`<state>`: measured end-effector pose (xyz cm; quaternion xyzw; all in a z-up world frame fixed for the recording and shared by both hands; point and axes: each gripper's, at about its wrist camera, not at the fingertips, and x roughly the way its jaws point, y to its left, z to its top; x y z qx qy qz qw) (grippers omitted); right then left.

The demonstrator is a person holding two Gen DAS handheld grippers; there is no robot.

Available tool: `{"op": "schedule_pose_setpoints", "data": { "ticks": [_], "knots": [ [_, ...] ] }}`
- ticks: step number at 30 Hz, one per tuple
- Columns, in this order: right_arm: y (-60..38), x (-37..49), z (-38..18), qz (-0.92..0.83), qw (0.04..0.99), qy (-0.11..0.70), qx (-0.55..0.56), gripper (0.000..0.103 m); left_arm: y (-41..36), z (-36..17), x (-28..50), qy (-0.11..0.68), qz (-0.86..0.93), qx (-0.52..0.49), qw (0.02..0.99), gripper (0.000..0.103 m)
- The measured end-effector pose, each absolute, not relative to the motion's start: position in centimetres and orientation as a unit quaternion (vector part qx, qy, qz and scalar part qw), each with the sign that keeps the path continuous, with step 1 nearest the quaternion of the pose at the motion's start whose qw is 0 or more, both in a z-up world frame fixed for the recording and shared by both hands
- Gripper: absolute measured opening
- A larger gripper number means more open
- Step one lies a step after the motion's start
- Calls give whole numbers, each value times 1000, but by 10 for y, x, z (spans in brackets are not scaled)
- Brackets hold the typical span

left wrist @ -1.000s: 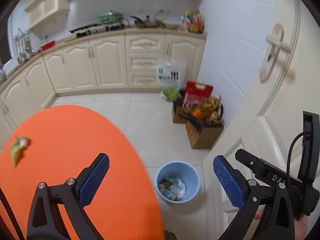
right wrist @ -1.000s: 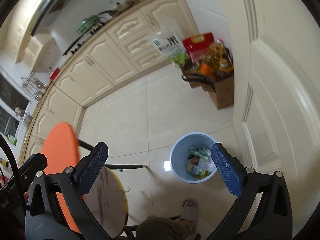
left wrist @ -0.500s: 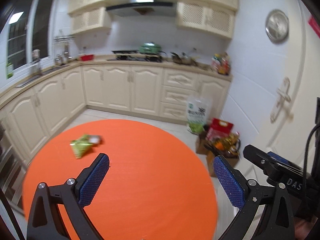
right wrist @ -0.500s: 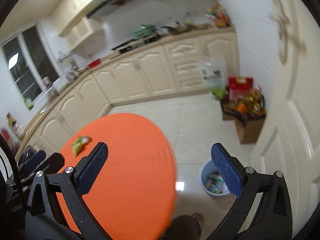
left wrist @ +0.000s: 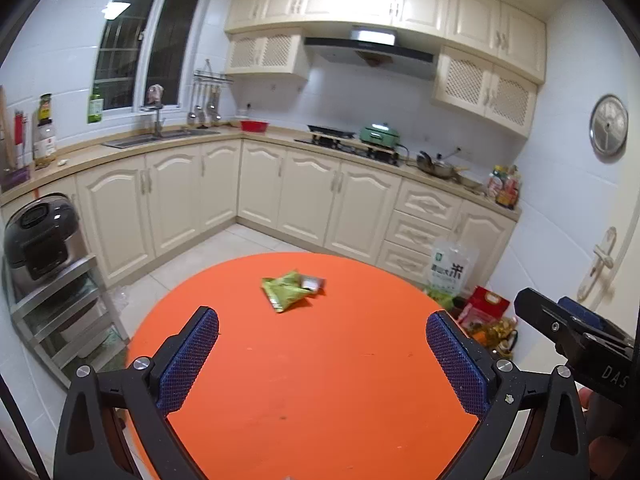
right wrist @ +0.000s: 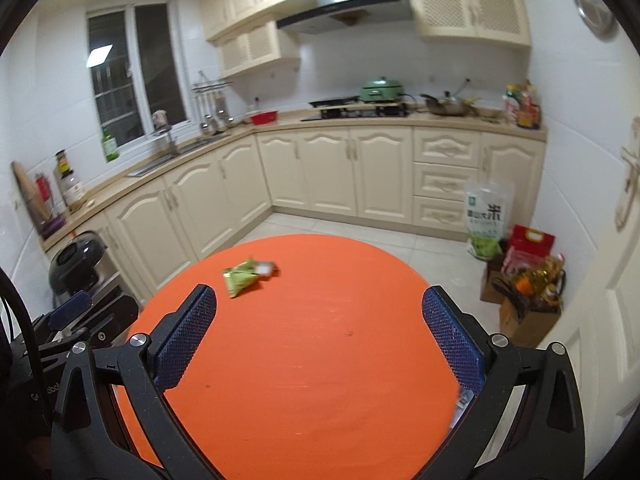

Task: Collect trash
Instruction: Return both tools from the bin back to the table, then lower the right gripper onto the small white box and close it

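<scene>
A crumpled green wrapper (left wrist: 289, 291) with a small silver-white scrap beside it lies on the far part of the round orange table (left wrist: 320, 380). In the right wrist view the same green wrapper (right wrist: 243, 276) sits at the far left of the orange table (right wrist: 312, 360). My left gripper (left wrist: 322, 354) is open above the near half of the table, well short of the wrapper, with nothing between its blue pads. My right gripper (right wrist: 318, 334) is open too, the wrapper ahead and to its left. The bin is out of view.
Cream kitchen cabinets (left wrist: 304, 196) line the far walls. A rice cooker (left wrist: 38, 236) stands on a metal rack at the left. A rice bag (right wrist: 486, 220) and boxes of groceries (right wrist: 528, 292) sit on the floor at the right, beside a door (right wrist: 624, 240).
Both grippers have swung up from the blue bin on the floor to face the table. The wrapper now lies ahead, near the middle of the left wrist view. Both stay open.
</scene>
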<state>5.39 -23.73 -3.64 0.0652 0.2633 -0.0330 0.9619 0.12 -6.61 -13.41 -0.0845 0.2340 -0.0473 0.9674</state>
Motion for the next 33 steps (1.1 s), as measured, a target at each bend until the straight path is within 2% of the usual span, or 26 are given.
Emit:
{"op": "schedule_pose_setpoints", "data": {
  "ticks": [9,16,24,33],
  "knots": [
    [-198,56,-37,-4,966,256,31,103,-43,-145,-46,213,-15,-106,971,102],
    [-184,72,-43,10,965,261,18,103,-38,-156,-45,213,-1,-104,972,102],
    [-186,125,-78,22,952,305,15,103,-37,-158,37,259,1,-102,960,102],
    [-212,238,-148,31,924,380,36,103,-37,-162,200,334,1,-104,937,102]
  ]
}}
